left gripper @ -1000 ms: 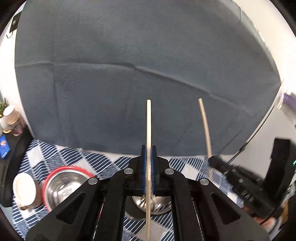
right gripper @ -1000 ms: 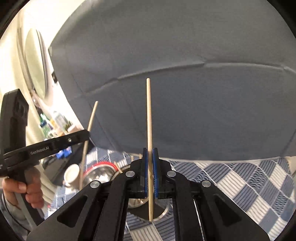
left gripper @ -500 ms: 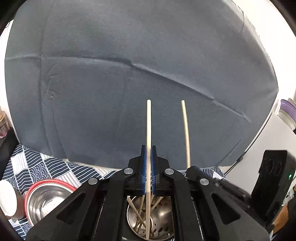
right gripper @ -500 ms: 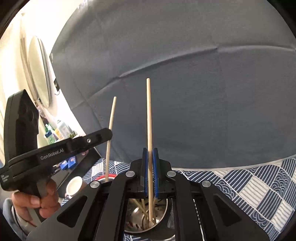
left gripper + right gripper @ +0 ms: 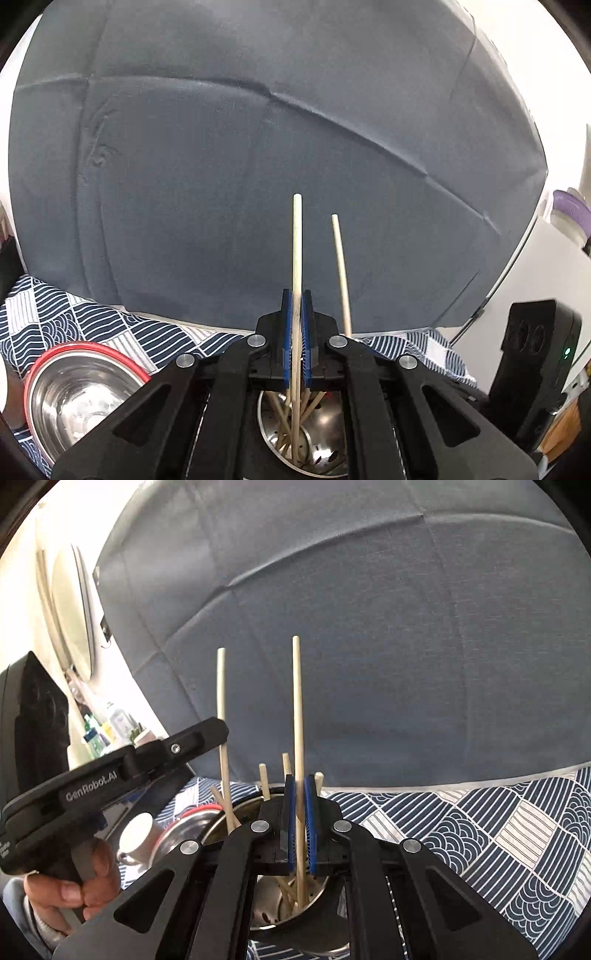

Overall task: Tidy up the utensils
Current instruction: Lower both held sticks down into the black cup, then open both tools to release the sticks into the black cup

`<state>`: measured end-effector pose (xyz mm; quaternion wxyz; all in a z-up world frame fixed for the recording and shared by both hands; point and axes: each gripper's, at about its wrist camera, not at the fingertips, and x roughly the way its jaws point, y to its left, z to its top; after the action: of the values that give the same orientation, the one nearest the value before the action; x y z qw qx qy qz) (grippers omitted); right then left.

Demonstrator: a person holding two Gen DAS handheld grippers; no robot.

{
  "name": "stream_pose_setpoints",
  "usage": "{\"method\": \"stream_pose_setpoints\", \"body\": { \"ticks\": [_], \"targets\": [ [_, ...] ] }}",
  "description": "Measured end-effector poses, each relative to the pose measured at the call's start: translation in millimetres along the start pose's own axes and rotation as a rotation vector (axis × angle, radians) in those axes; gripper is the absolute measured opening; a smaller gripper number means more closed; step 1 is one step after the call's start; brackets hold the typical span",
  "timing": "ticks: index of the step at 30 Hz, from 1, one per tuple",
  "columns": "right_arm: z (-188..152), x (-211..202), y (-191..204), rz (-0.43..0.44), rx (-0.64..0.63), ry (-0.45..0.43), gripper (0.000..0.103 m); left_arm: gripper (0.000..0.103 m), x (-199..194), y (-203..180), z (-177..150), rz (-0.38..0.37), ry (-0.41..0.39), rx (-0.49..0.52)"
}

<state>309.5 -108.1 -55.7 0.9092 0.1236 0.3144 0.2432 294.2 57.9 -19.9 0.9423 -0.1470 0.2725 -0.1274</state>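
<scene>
Probably a home: patterned tablecloth (image 5: 480,830), steel bowl (image 5: 74,391), grey sofa back (image 5: 258,166).

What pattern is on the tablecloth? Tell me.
The tablecloth has navy and white patchwork of stripes and wave scales, clearest in the right wrist view.

Both tongs, the left tongs (image 5: 297,332) and the right tongs (image 5: 301,823), are matte black linkages with silver round-head screws and blue pads, the left one lettered "GenRobot.AI" in grey, above a light grey sleeve (image 5: 22,908).
</scene>
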Motion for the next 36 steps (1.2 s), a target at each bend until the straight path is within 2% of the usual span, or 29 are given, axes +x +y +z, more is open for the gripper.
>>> {"method": "stream_pose_setpoints", "body": {
  "ticks": [14, 16, 18, 23, 26, 27, 34, 36],
  "targets": [
    [-24, -16, 7, -0.054, -0.041, 0.019, 0.006, 0.005, -13, -4, -19, 0.025, 0.026, 0.081],
    [-24, -23, 7, -0.061, -0.038, 0.012, 0.008, 0.011, -21, -3, -18, 0.037, 0.017, 0.097],
    [-22, -31, 5, -0.063, -0.024, 0.001, 0.008, 0.024, -30, -1, -16, 0.047, 0.002, 0.094],
    [-14, -48, 3, -0.076, -0.012, -0.017, 0.009, 0.031, -49, 8, -9, 0.07, -0.017, 0.059],
    [-9, -57, 4, -0.08, -0.011, -0.027, 0.01, 0.044, -61, 10, -7, 0.088, -0.024, 0.048],
    [-8, -61, 4, -0.083, -0.005, -0.029, 0.015, 0.05, -65, 11, -7, 0.094, -0.023, 0.04],
    [-6, -86, 8, -0.113, 0.003, -0.051, 0.038, 0.066, -87, 15, -10, 0.135, 0.011, 0.019],
    [-7, -93, 10, -0.125, 0.0, -0.047, 0.047, 0.074, -92, 16, -14, 0.146, 0.025, 0.013]
  ]
}}
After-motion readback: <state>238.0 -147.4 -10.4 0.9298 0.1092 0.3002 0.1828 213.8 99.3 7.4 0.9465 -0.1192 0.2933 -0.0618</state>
